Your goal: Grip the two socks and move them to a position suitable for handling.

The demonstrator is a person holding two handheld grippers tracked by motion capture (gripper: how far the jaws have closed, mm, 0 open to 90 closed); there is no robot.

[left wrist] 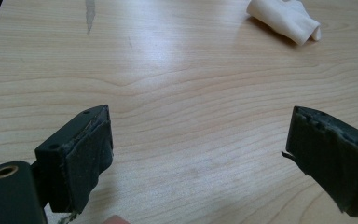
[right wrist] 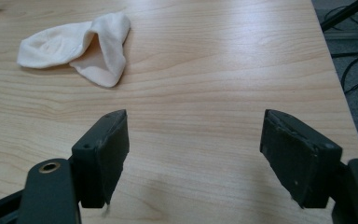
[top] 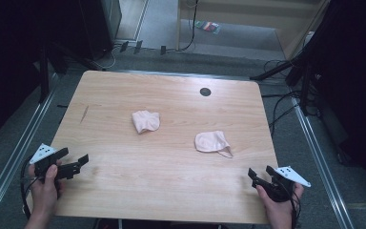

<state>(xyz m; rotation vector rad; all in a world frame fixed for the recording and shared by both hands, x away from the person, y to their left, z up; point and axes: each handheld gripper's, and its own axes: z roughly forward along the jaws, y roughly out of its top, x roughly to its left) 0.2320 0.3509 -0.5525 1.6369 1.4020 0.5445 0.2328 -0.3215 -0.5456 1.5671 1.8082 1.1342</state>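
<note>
Two pale pink socks lie on the wooden table (top: 124, 181). One crumpled sock (top: 146, 121) rests near the middle, and it appears at the top right of the left gripper view as the sock (left wrist: 285, 17). A second sock (top: 212, 142) lies to the right of centre, seen again as the sock (right wrist: 77, 43) in the right gripper view. My left gripper (top: 75, 160) hovers open at the table's front left, jaws wide apart over bare wood (left wrist: 198, 140). At the front right, my right gripper (top: 259, 172) is open too, with nothing between its jaws (right wrist: 193, 149).
A small dark round hole (top: 205, 91) sits near the table's far edge. A dark streak (top: 84, 113) marks the wood at the left. Cables and stand legs (top: 286, 67) lie on the grey floor around the table. The table's right edge (right wrist: 335, 79) runs close to my right gripper.
</note>
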